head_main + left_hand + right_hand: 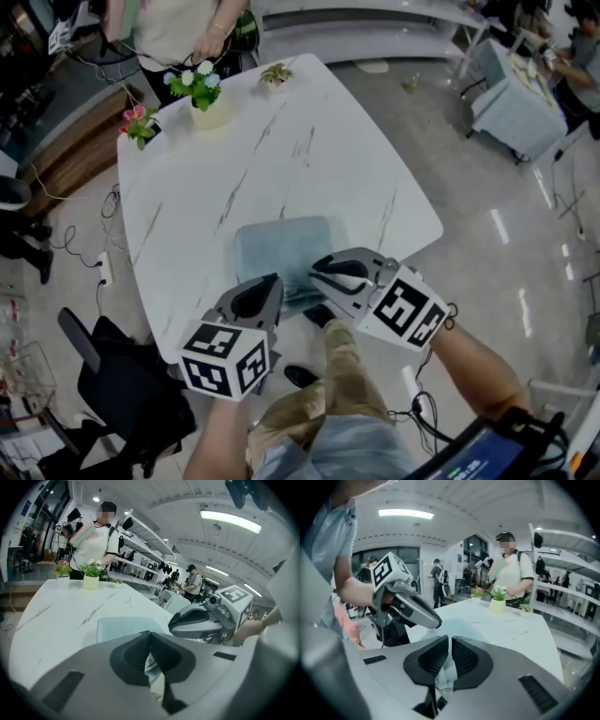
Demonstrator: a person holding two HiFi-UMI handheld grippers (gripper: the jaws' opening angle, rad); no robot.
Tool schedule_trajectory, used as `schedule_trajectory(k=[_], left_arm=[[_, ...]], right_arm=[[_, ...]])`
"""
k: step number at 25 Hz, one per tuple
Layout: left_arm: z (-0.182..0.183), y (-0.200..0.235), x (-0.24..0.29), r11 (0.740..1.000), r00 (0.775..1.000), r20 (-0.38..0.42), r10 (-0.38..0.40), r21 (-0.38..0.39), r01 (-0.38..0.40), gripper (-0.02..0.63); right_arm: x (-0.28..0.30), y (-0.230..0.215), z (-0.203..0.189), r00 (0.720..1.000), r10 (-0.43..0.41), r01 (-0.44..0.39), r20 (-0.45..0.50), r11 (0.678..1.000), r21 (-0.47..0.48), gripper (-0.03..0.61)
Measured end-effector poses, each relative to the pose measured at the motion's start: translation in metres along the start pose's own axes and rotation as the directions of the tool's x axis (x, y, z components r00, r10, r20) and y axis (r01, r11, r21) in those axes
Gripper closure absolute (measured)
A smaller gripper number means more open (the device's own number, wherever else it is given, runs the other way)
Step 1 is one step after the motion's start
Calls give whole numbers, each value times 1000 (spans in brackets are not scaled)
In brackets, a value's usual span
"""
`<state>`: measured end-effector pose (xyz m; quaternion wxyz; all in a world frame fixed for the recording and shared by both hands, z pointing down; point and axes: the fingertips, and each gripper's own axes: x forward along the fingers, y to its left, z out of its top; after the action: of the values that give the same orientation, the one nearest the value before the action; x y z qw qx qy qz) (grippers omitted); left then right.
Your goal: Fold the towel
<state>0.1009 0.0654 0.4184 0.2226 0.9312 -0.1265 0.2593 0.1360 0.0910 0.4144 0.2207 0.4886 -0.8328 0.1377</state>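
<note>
From the head view, the towel [281,246] lies flat on the white marbled bench [309,159], close to the near edge where the person holding the tools stands. The left hand-held gripper [272,283] sits at the towel's near left corner, and the right hand-held gripper [321,272] at its near right corner. The two tips are close together. At the far end of the bench stand a cream flower pot [208,111], a pink-flowered plant [139,122] and a small green plant [275,75]. A person [178,28] stands just behind them.

In the left gripper view, the jaws of the left hand-held gripper [149,634] meet at the tip. Pale cloth shows in the slit between them, so they pinch the towel's edge. The rest of the towel [124,627] spreads on the bench ahead. The right hand-held gripper [174,623] is just to the side.

In the right gripper view, the right hand-held gripper [449,641] is closed on a fold of pale blue towel [445,677]. The cloth is bunched between the ribbed pads and hangs below them. The left hand-held gripper [436,621] is nearby, at the towel's other corner.
</note>
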Motion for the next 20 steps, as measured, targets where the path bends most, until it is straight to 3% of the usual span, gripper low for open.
schedule_trajectory(k=[3, 6, 11, 14, 16, 20], left_arm=[[-8, 4, 17, 1000, 998, -58, -9, 4, 9, 606], [-31, 4, 23, 1000, 993, -121, -15, 4, 16, 606], [-64, 1, 19, 1000, 986, -163, -22, 14, 25, 606], [-73, 0, 18, 998, 983, -182, -12, 60, 23, 606], [-77, 2, 15, 996, 981, -196, 1, 89, 17, 606], [-83, 6, 15, 996, 977, -211, 7, 89, 12, 606]], right_arm=[[9, 0, -10, 998, -23, 27, -55, 996, 79, 533], [17, 20, -33, 991, 7, -2, -137, 999, 37, 532], [24, 34, -55, 981, 3, -12, -196, 999, -43, 531], [29, 35, -66, 974, -11, -11, -227, 995, -95, 531], [27, 35, -59, 981, 3, -17, -195, 997, -72, 531], [9, 18, -34, 997, -28, 35, -74, 995, 93, 546]])
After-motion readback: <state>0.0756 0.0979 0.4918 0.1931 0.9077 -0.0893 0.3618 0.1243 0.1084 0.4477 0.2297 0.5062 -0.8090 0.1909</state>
